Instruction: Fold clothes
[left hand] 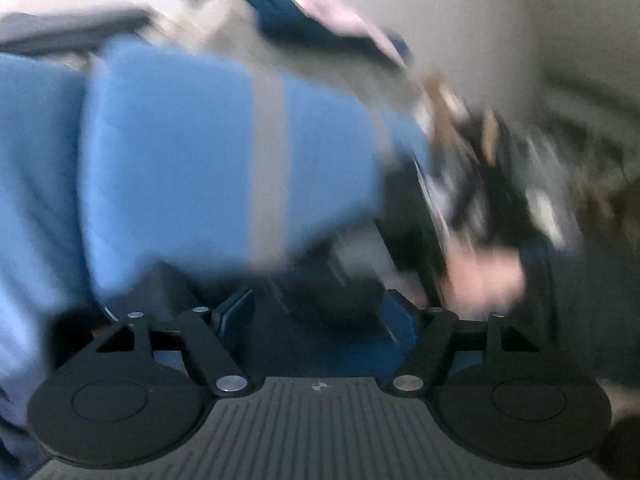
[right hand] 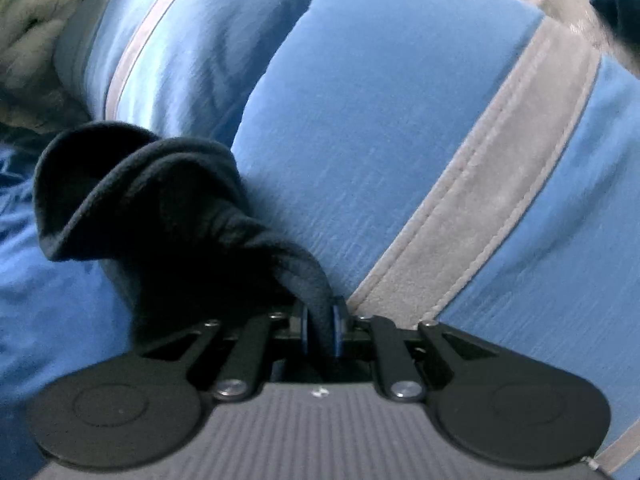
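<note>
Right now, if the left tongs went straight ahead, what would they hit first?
Probably the dark fabric just beyond the open left tongs, with the blue gray-striped garment behind it; the blurred picture leaves depth unclear.

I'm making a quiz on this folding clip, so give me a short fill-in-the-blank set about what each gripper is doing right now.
1. The right gripper is shut on a piece of ____ fabric.
2. The left gripper has its fingers ____, with nothing between them.
3. The stripe across the light blue garment is ____.

Missing words: dark navy; open; grey
</note>
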Demonstrator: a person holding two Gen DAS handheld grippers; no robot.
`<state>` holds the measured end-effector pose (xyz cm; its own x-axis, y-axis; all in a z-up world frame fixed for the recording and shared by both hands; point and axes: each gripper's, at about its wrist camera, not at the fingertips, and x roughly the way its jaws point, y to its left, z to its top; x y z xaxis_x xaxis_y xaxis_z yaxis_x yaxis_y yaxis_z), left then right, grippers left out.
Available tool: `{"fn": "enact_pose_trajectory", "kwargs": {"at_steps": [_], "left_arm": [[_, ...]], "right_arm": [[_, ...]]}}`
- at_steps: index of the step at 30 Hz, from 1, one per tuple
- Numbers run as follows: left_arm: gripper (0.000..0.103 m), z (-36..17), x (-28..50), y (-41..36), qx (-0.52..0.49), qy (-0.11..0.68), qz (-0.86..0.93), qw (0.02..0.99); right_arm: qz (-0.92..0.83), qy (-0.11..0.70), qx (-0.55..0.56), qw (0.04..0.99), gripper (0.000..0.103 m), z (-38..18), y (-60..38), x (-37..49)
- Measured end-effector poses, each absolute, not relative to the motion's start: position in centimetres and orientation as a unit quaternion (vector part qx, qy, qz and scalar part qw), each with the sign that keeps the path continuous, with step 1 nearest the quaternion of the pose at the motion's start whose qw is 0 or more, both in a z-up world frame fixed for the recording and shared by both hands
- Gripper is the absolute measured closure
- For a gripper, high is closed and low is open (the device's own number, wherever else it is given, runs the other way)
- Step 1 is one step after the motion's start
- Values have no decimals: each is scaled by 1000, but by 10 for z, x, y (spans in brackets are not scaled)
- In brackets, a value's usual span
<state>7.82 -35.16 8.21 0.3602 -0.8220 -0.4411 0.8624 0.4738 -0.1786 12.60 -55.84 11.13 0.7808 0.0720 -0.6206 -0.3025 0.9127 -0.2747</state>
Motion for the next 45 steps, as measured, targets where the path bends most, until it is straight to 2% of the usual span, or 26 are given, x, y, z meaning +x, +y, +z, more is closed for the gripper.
{"fn": "enact_pose_trajectory", "kwargs": {"at_steps": [4, 5, 8, 9, 10, 11, 13, 15, 21, 25, 31, 33, 45], "left_arm": [[37, 27, 73, -394, 98, 301, -488, 813], [40, 12, 79, -404, 90, 317, -477, 815], [41, -18, 101, -429, 67, 346, -440, 826], [41, -26, 108, -438, 72, 355, -423, 830], [41, -34, 116, -446, 75, 364, -406, 835], [42, -42, 124, -453, 77, 373, -388, 840], [40, -51, 134, -462, 73, 375, -362, 850], [39, -52, 133, -467, 83, 367, -351, 858], [37, -32, 115, -453, 114, 380, -352, 848], [29, -10, 85, -426, 120, 363, -363, 850], [19, 19, 27, -372, 112, 343, -369, 857], [19, 26, 15, -382, 107, 338, -368, 860], [18, 11, -42, -283, 83, 330, -377, 861]], "right_arm": [[106, 319, -164, 928, 90, 116, -562, 127], [107, 319, -166, 927, 90, 117, -561, 127], [117, 325, -167, 924, 90, 121, -561, 123], [120, 329, -169, 921, 83, 123, -561, 121], [118, 330, -174, 920, 64, 125, -561, 117], [114, 327, -179, 921, 59, 127, -563, 113], [100, 315, -169, 928, 25, 133, -576, 104], [80, 311, -147, 936, 15, 137, -598, 94], [-6, 338, -104, 936, 12, 131, -660, 38], [-55, 348, -67, 934, 0, 120, -681, -19], [-113, 348, -19, 930, 0, 112, -683, -94], [-123, 351, -14, 928, 0, 111, -675, -114], [-139, 370, 12, 918, 0, 114, -654, -199]]}}
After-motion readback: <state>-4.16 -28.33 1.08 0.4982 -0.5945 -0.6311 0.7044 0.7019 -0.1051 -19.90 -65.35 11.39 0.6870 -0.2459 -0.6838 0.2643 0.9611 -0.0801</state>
